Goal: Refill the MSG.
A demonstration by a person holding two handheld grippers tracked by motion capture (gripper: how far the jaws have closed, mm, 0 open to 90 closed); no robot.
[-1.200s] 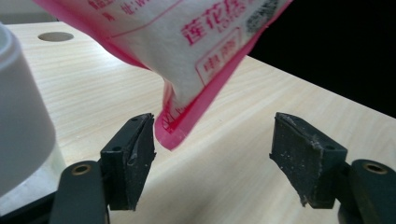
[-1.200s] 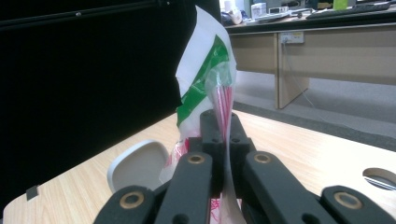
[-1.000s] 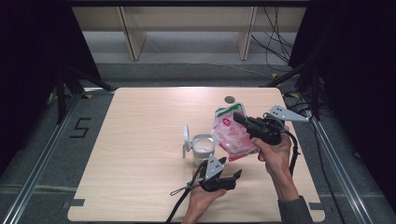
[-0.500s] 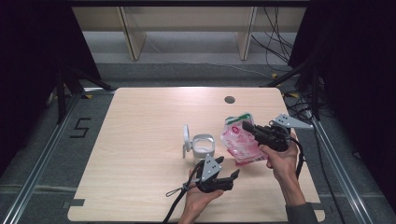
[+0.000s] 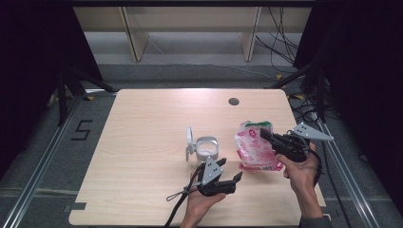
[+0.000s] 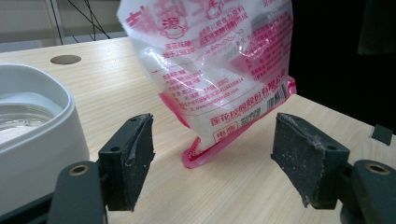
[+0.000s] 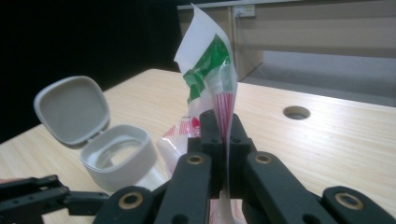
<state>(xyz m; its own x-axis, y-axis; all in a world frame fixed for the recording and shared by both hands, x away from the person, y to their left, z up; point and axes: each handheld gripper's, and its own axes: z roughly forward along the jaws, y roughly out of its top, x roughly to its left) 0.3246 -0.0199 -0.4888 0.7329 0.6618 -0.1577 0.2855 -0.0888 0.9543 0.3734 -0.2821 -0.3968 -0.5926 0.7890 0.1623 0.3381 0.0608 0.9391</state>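
A clear plastic bag (image 5: 254, 148) with pink print, a green top and white powder inside stands tilted at the table's right. Its bottom corner touches the wood in the left gripper view, bag (image 6: 219, 60). My right gripper (image 5: 263, 135) is shut on the bag's upper edge, seen close up as gripper (image 7: 223, 140) pinching the bag (image 7: 210, 60). My left gripper (image 5: 230, 170) rests low near the front edge, open, its jaws (image 6: 215, 158) wide apart and facing the bag with nothing between them. A white container (image 5: 206, 148) with its hinged lid (image 5: 189, 141) raised sits left of the bag.
The container (image 6: 32, 135) is close on the left of my left jaw. A round cable hole (image 5: 233, 101) lies at the table's back. The table's right edge (image 5: 311, 156) is just beyond the right hand. Black stands and cables surround the table.
My right gripper carried the bag to the right and downward, away from the container, until its bottom met the table. The left gripper stayed in place.
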